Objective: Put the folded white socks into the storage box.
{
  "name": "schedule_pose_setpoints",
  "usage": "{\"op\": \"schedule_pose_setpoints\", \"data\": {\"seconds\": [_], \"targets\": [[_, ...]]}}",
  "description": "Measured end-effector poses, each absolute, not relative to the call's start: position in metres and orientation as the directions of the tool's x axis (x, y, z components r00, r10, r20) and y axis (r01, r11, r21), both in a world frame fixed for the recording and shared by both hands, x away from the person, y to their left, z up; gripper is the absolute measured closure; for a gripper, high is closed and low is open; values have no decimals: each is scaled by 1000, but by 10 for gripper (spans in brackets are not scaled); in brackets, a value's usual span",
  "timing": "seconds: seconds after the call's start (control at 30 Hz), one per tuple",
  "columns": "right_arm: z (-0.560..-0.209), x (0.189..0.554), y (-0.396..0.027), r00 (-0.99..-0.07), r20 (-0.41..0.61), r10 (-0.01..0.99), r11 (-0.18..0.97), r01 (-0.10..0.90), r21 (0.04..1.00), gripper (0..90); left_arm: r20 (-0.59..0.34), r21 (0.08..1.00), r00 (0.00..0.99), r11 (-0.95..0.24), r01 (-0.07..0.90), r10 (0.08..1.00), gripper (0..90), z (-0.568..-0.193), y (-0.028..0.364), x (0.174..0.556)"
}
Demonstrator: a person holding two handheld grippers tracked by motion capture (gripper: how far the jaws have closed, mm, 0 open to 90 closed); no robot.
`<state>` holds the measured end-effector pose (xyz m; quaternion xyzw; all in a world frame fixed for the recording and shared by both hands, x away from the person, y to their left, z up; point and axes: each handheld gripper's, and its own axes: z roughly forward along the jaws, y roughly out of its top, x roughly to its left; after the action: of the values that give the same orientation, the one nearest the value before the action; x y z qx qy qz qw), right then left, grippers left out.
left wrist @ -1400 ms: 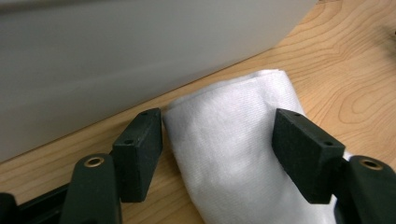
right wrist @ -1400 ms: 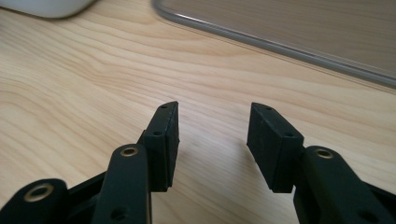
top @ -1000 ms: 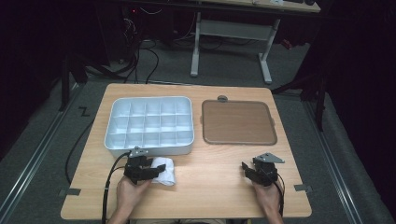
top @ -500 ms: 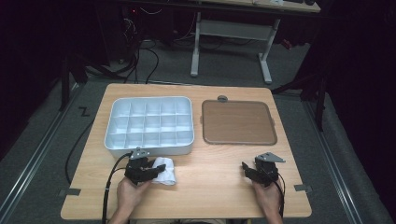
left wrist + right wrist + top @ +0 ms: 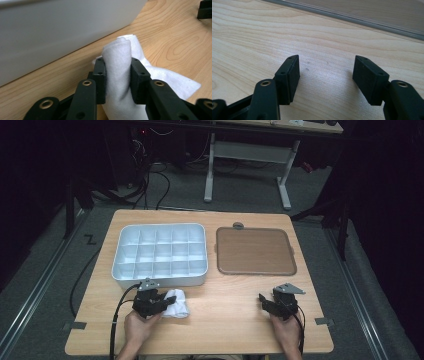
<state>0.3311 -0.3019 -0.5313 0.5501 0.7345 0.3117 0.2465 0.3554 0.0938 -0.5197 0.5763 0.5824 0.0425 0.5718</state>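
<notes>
A dim lab: floor cables [image 5: 150, 180], bare workbench legs [image 5: 210, 170], taped table [image 5: 240, 325].

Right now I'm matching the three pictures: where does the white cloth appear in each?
High view: white cloth at lower left, near the compartment tray, at the left gripper.
Left gripper view: centre, pinched between the fingers.
Right gripper view: not in it.
Shared landmark: the wooden table.

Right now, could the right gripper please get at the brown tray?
Probably yes: the right gripper, fingers open and empty, sits just short of the brown tray, with bare table between.
</notes>
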Motion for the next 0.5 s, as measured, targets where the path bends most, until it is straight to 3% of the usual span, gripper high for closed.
{"op": "schedule_pose_setpoints", "data": {"seconds": [0.5], "targets": [[-531, 331, -302, -276, -18, 961, 202, 655, 728, 381, -600, 716, 348, 290, 634, 721, 712, -512, 92, 353]]}}
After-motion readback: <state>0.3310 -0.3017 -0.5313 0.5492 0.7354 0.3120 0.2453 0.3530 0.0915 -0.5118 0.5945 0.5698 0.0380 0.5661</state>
